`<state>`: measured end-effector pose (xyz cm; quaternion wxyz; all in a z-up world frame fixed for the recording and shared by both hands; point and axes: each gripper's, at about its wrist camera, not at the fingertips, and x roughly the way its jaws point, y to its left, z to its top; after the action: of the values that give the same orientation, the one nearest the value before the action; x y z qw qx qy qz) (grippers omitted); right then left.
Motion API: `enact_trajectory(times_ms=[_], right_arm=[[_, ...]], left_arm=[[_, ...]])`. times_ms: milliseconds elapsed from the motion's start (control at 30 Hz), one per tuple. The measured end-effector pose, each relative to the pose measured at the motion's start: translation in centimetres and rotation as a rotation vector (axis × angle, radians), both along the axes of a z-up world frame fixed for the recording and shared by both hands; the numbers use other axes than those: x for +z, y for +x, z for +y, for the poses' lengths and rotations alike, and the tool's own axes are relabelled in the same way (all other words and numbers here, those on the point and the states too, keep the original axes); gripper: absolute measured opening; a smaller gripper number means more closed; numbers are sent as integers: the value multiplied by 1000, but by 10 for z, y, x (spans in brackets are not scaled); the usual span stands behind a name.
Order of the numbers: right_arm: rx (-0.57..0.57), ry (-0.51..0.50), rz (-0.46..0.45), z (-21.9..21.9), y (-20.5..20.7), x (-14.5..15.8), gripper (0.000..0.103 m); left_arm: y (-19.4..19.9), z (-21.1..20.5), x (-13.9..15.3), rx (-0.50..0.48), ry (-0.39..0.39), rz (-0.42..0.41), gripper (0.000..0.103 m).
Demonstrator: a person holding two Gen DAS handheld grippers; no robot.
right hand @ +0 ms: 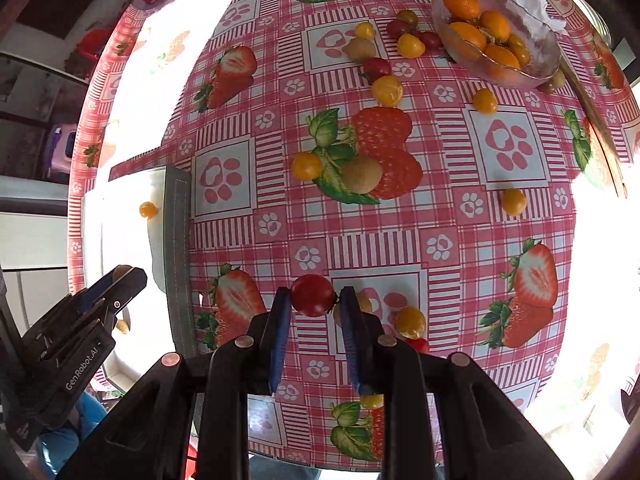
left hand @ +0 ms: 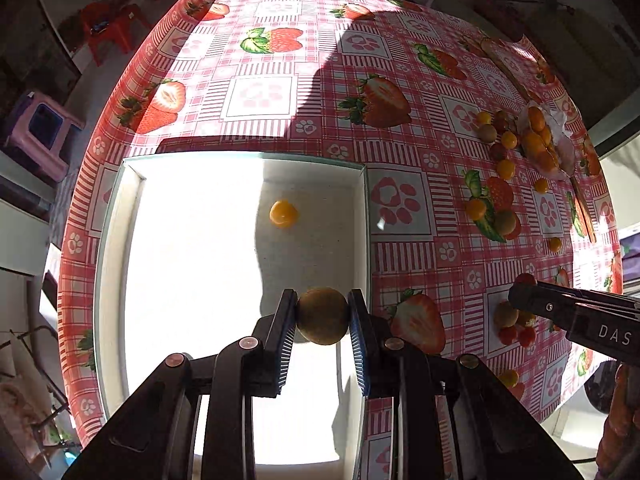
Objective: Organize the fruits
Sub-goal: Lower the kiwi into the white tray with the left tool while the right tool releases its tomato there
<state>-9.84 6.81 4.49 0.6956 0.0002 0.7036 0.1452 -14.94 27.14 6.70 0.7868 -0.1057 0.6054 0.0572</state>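
Sorting under way | left gripper (left hand: 322, 316) jaws clenched on a brown-green fruit (left hand: 322, 315) above the white tray (left hand: 366, 216) | right gripper (right hand: 313, 296) jaws grasping a red tomato (right hand: 312, 294) over the tabletop (right hand: 440, 216) | tray holds one yellow fruit (left hand: 283, 213); most fruit apparently unsorted

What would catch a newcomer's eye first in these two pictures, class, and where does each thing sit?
First, the pink strawberry-print tablecloth covering the table, strewn with small loose fruits. Next, each gripper clamps a fruit: the left gripper holds a brownish-green fruit over the white box, and the right gripper holds a red tomato above the cloth. A glass bowl of orange fruits sits at the far right.
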Motion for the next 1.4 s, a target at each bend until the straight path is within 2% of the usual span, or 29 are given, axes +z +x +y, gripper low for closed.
enact_trajectory(times_ms=[300, 533, 700, 933, 967, 1000, 1033, 1067, 1100, 1133, 1167, 1333, 1400], right_arm=[[127, 33, -2, 82, -13, 0, 27], [211, 56, 10, 140, -19, -10, 27], [236, 40, 47, 163, -20, -33, 27], [238, -12, 85, 171, -16, -61, 28], [236, -20, 88, 173, -15, -65, 28], [232, -26, 92, 173, -15, -67, 28], [227, -20, 87, 173, -14, -68, 29], [227, -15, 86, 174, -13, -68, 32], [229, -6, 88, 174, -12, -68, 34], [231, -1, 87, 179, -11, -68, 44], [232, 10, 89, 180, -10, -68, 50], [209, 64, 65, 181, -5, -48, 65], [194, 93, 47, 175, -3, -34, 66]], left_arm=[[-22, 61, -9, 97, 35, 13, 27], [-24, 92, -30, 123, 65, 48, 27], [-22, 97, -46, 112, 71, 75, 27], [-23, 93, -54, 88, 90, 84, 28], [-23, 92, -54, 85, 96, 85, 32], [-22, 92, -54, 83, 111, 89, 40], [-22, 93, -54, 85, 125, 90, 68], [-23, 93, -52, 91, 139, 77, 78], [-24, 93, -50, 91, 138, 60, 78], [-24, 92, -49, 85, 138, 61, 78], [-23, 91, -50, 78, 144, 69, 78], [-23, 88, -43, 76, 146, 72, 78], [-21, 87, -37, 66, 153, 69, 78]])
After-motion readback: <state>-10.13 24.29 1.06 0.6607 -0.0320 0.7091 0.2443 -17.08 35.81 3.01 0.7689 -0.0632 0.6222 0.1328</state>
